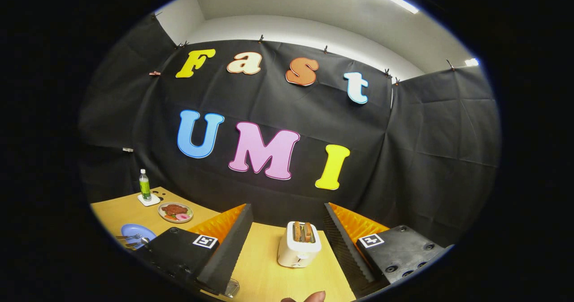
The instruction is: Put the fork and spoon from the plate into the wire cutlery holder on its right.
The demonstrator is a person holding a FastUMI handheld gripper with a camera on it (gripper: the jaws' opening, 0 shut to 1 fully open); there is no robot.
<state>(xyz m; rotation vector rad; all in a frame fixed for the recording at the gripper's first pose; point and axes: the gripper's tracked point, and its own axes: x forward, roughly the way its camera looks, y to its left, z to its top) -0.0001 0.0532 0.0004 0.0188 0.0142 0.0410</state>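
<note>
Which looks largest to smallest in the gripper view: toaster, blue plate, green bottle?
1. Toaster, nearest, between the open gripper fingers.
2. Blue plate, partly hidden.
3. Green bottle, farthest; apparent size may mislead.

My gripper [287,230] has black, ribbed fingers [224,252] backed in bright orange, each body carrying a small black-and-white square marker, and between them stands a white toaster [299,244] with brown toast in its slots on the pale yellow wooden table [269,275]. Toward the table's far left corner I see a clear bottle [144,184] with a green label and white cap on a white coaster [148,199] — beside it a pale plate [175,212] of reddish-brown, pink and orange food. Nearer the left edge lies the blue plate [134,231] bearing the silvery fork [129,236] and spoon [138,242].
</note>
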